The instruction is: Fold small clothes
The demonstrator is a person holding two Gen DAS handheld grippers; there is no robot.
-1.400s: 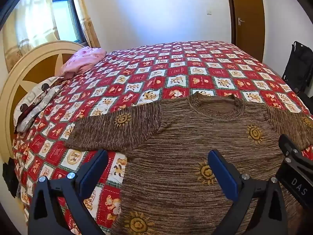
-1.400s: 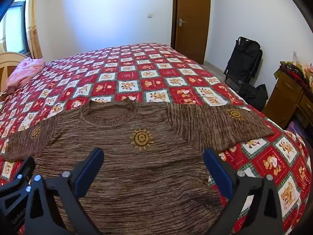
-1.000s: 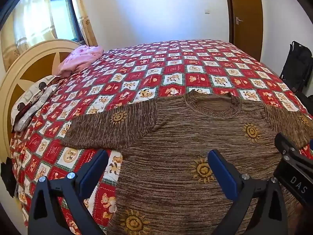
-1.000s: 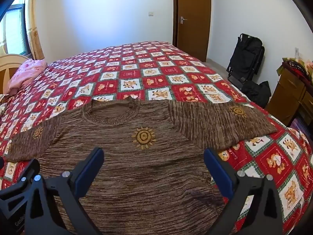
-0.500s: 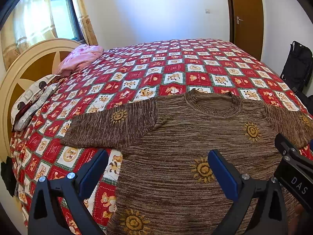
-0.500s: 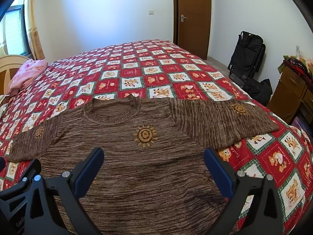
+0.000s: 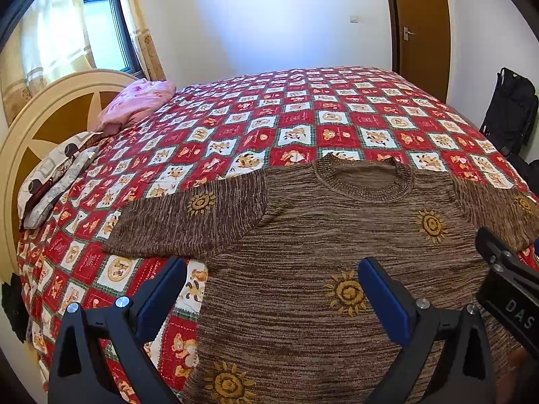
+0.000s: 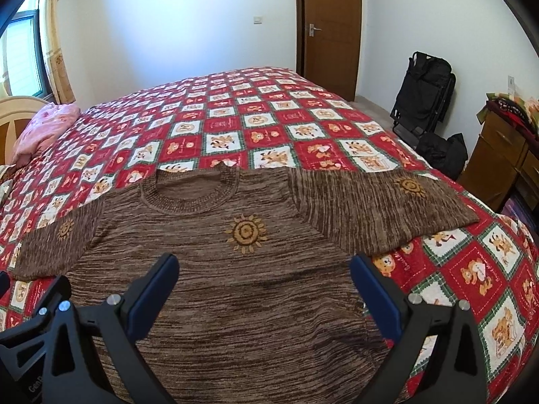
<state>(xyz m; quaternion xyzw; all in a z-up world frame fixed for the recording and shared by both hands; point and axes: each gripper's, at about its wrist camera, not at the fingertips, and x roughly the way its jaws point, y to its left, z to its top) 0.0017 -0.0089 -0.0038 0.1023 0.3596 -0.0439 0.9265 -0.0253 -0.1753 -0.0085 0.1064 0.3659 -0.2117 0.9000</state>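
A brown knit sweater (image 7: pixel 303 252) with yellow sun motifs lies flat and face up on the bed, collar away from me, both sleeves spread sideways; it also shows in the right wrist view (image 8: pixel 219 269). My left gripper (image 7: pixel 273 289) is open and empty, hovering over the sweater's lower left part and left edge. My right gripper (image 8: pixel 264 286) is open and empty above the sweater's lower right body. The right gripper's body (image 7: pixel 505 276) shows at the right edge of the left wrist view. The sweater's hem is hidden below both views.
The bed has a red and white checkered quilt (image 7: pixel 303 118). A pink bundle (image 7: pixel 138 104) and pillows (image 7: pixel 54 181) lie by the cream headboard (image 7: pixel 40 118) at left. A black folded chair (image 8: pixel 424 91), black bag (image 8: pixel 441 151) and wooden dresser (image 8: pixel 502 155) stand right of the bed.
Both grippers have drifted slightly over the sweater, shifting the view a little. The jaws stay open and the sweater has not moved.
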